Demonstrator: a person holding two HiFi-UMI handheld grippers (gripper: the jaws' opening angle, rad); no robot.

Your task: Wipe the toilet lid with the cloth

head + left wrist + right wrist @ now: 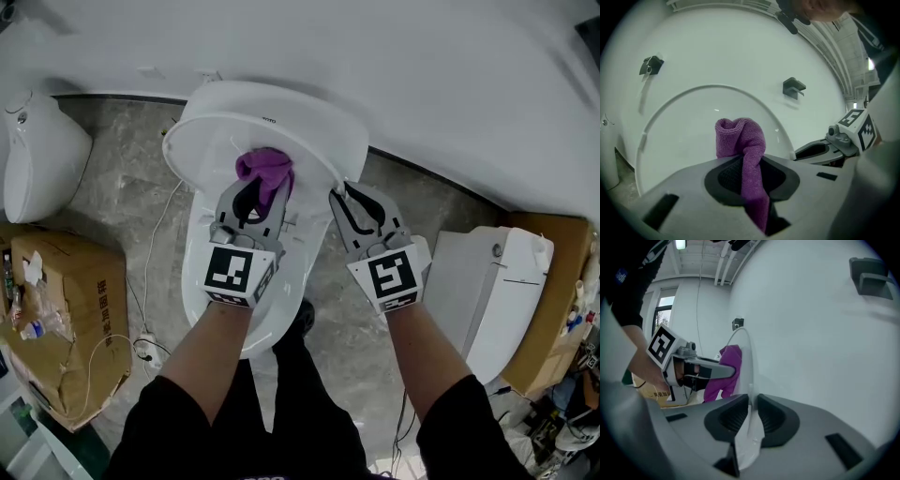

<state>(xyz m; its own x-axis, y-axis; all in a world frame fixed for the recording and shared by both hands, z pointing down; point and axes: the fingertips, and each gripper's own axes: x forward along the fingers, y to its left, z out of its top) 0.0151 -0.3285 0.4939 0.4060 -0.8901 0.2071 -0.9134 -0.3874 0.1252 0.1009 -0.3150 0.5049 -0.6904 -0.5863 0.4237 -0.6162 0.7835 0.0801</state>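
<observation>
Gripping nubby purple cloth [739, 133], left gripper [751, 165] faces glossy lid [740, 56]; right gripper [750, 403] pinches its rim.

The toilet lid [281, 117] stands raised against the wall [422, 75], behind the bowl [195, 258]. The cloth [265, 169] lies against the lid's inner face, clamped in the left gripper [258, 192]. Just to the right, the right gripper [340, 194] clamps the lid's right edge. A second toilet [37, 155] stands far left, with a cardboard box [70, 319] in front of it on the floor [122, 187]. A third toilet [487, 291] stands to the right.
</observation>
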